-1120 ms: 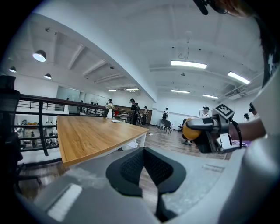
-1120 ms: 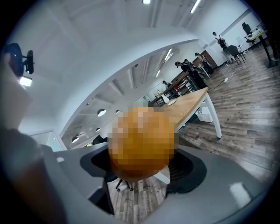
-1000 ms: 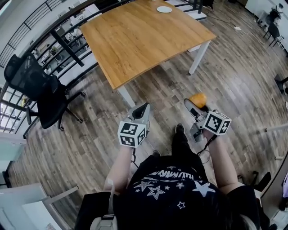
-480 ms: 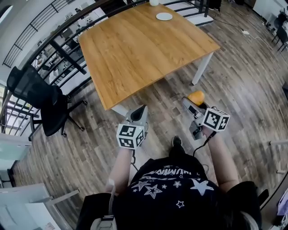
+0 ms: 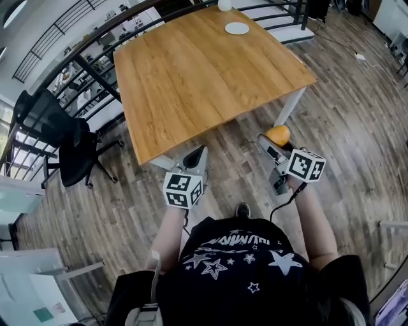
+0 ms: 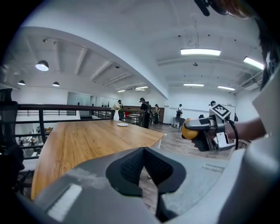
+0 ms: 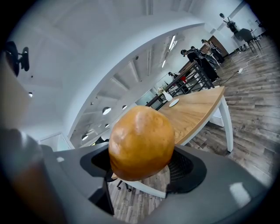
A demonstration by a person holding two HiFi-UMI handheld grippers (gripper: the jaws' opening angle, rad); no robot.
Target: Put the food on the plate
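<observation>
Between jaws of right claw (image 7: 142, 162), an orange bun (image 7: 141, 141); left claw (image 6: 145, 169) closed, empty

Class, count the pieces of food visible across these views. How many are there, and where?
1. An orange-brown bun sits clamped in the right gripper, short of the table. None shows on the plate; the left gripper is empty.

vase (image 5: 224, 4): cut off by top edge | plate (image 5: 236, 28): too small for detail
</observation>
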